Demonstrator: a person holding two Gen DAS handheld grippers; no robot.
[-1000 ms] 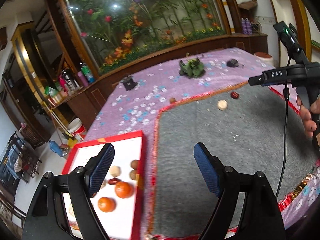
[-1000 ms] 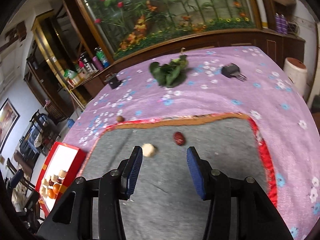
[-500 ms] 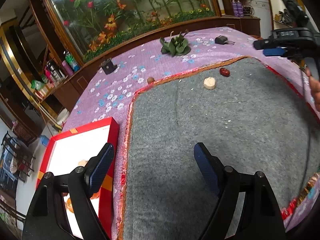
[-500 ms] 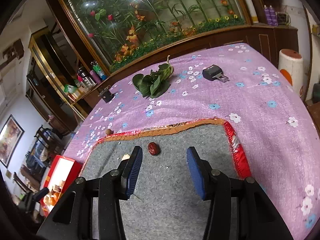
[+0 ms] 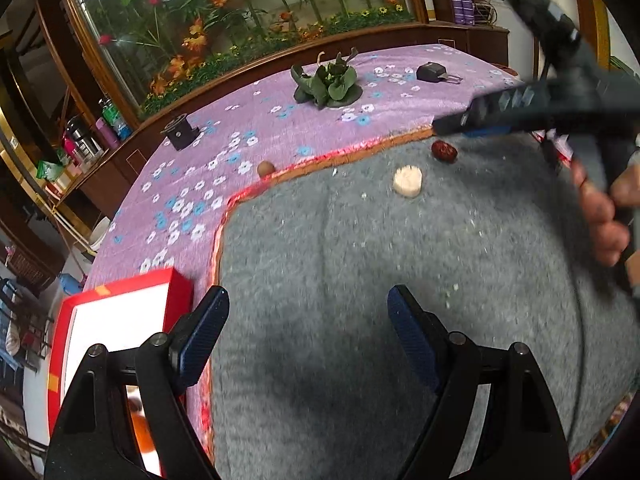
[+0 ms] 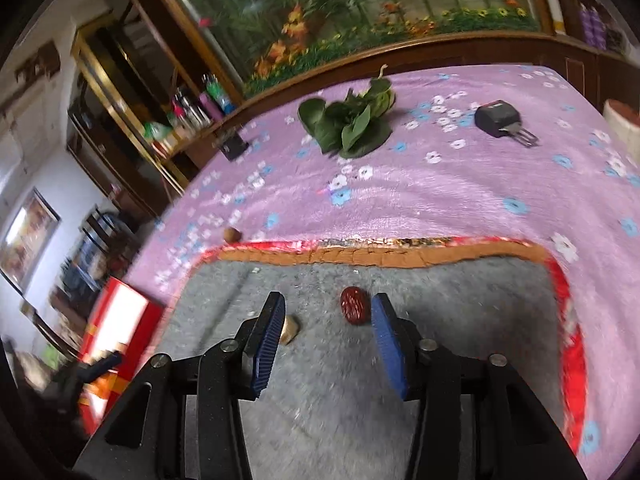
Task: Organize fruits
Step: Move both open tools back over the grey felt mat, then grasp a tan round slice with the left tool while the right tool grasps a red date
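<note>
- I see a dark red, wrinkled date [image 6: 353, 305] lying on the grey mat, near its far edge.
- Left of it sits a pale, cream-coloured lump of fruit [image 5: 407, 180], also on the mat, apart from the date.
- A small round brown fruit [image 5: 265, 168] rests on the purple cloth, just beyond the mat's far left border.
- At the near left, an orange fruit [image 5: 143, 428] lies in the red-rimmed white box [image 5: 120, 286].

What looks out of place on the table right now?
A small brown nut lies on the purple cloth, just outside the grey mat, apart from the red date and pale piece lying on it.
</note>
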